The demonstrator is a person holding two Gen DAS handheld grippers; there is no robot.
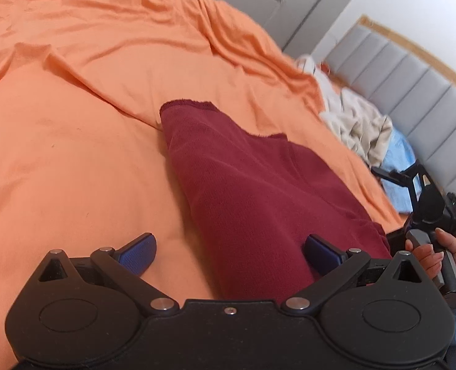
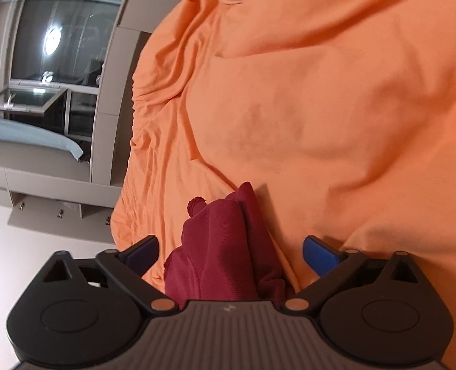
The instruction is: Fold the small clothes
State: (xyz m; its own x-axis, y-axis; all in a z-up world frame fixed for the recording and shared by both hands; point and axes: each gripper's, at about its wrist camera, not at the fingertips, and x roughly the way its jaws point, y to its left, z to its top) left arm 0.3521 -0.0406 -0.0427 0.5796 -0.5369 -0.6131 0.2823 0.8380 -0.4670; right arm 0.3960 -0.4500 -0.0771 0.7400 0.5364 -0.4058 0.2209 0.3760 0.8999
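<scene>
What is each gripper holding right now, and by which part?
Nothing is held. The left gripper and right gripper both stand open, pads clear of the maroon garment lying between them on the orange sheet.

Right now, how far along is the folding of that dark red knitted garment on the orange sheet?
Partly done: the dark red knitted garment lies doubled lengthwise on the orange bedsheet. In hand: nothing, the left gripper and right gripper are open. Left: further folds.
</scene>
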